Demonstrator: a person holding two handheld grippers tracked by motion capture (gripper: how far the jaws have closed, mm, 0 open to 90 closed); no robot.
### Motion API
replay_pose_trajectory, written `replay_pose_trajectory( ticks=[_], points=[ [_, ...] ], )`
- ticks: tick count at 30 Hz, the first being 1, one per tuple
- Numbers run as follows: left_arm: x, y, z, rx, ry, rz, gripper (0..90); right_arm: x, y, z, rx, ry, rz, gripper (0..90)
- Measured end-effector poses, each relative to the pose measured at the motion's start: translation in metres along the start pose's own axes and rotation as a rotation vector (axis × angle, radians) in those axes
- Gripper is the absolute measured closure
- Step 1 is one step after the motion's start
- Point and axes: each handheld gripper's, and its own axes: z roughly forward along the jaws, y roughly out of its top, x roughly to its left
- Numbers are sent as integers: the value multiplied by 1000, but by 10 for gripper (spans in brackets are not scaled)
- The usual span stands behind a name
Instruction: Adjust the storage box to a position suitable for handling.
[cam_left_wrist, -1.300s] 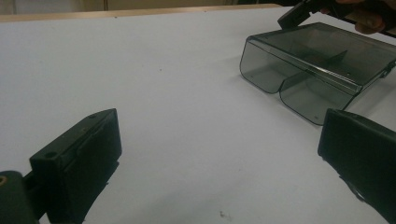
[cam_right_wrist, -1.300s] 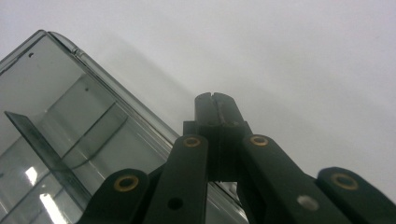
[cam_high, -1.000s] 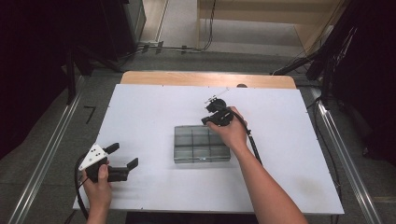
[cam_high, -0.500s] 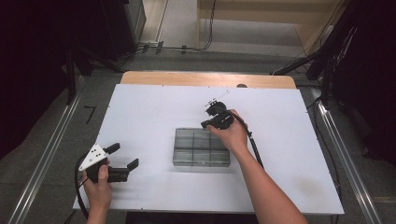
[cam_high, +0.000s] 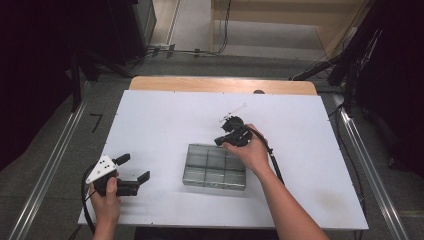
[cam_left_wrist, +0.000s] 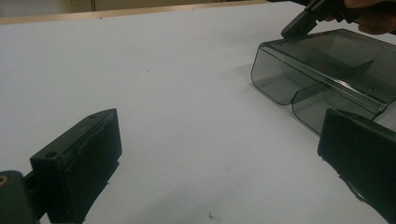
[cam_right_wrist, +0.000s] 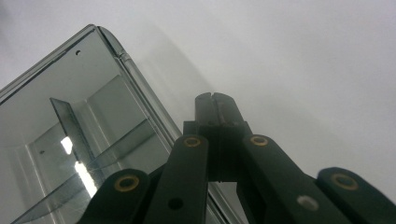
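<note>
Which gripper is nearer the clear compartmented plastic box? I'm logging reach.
Right. The right gripper sits at the clear compartmented plastic box far edge; the left gripper rests well off to its left.

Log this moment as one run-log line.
left hand-held gripper: open, idle | right hand-held gripper: shut, at far edge of compartment box | table

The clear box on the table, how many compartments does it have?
6: the clear box is split into two rows of three, one row on the far side, one near the person. The right gripper overlaps the far right corner.
</note>
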Motion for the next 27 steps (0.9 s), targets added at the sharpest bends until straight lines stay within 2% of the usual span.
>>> replay_pose_trajectory(
  ticks=[3, 5, 6, 10, 16, 19, 20, 22, 24, 25, 27],
  points=[
    [-2, 1, 2, -12, -24, -20, 0, 4, -2, 0, 0, -3, -6, 882],
    [-3, 2, 3, -7, -37, -13, 0, 6, -3, 0, -2, 0, -22, 882],
    [-6, 3, 5, -5, -56, -6, 0, 9, -5, 0, -1, 9, -33, 882],
    [-13, 4, 10, 9, -87, 9, 0, 16, -8, 0, 0, 21, -43, 881],
    [-22, 6, 19, 29, -132, 11, 0, 23, -11, 1, -8, 26, -50, 882],
    [-28, 8, 25, 57, -134, 18, 0, 26, -12, 0, -5, 25, -60, 882],
    [-30, 8, 27, 66, -140, 19, 36, 29, -13, 0, -4, 28, -68, 882],
    [-34, 9, 30, 80, -155, 18, 54, 30, -14, 0, -3, 33, -77, 882],
    [-35, 10, 33, 90, -192, 1, 71, 31, -15, 0, -11, 26, -70, 881],
    [-36, 10, 35, 93, -211, -15, 98, 31, -16, -2, -25, 6, -61, 881],
    [-37, 11, 35, 98, -202, -24, 204, 29, -21, -6, -68, -17, -56, 879]
  ],
)
